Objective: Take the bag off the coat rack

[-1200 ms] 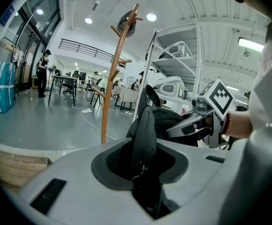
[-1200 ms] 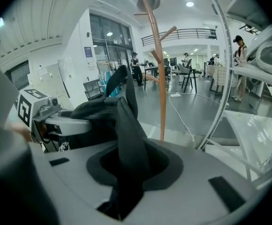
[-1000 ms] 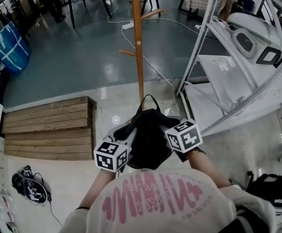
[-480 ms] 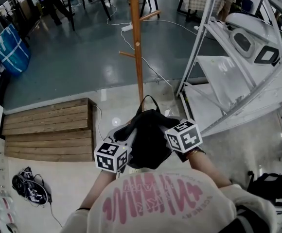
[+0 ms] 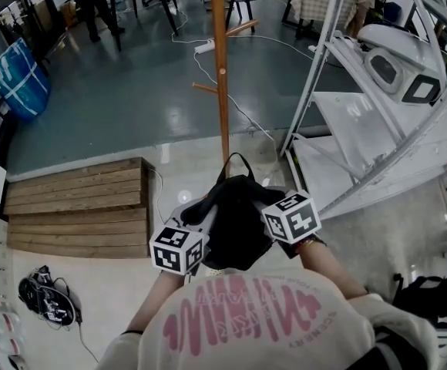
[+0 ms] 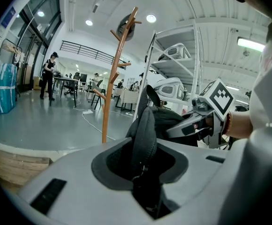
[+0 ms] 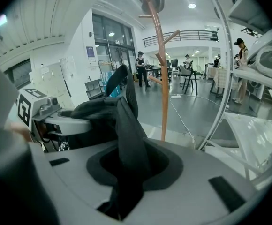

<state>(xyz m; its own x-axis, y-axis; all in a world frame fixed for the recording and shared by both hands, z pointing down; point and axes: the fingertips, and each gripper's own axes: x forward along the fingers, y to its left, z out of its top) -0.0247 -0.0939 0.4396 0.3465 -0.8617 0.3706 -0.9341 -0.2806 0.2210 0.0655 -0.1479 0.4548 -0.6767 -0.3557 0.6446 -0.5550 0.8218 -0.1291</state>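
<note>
Jaws, left: on the left gripper (image 6: 143, 172) they are clenching a fold of the black fabric bag (image 5: 235, 222), with the cloth running up out of the gap between them.
Jaws, right: on the right gripper (image 7: 126, 182) they are grasping another fold of the same bag, pads pressing on the cloth.
Bag: it is hanging between the two grippers, close in front of the person's chest and off the pegs, with its loop handle sticking out toward 12 o'clock.
Coat rack: the tall brown wooden pole coat rack (image 5: 222, 91) is standing on the floor at 12 o'clock from the bag, its lower pegs bare; a dark item is sitting at its top, too small to identify.
Surroundings: a low wooden plank platform (image 5: 77, 206) is lying at 9 o'clock, and a white metal shelving frame (image 5: 378, 129) is rising at 2 o'clock.
</note>
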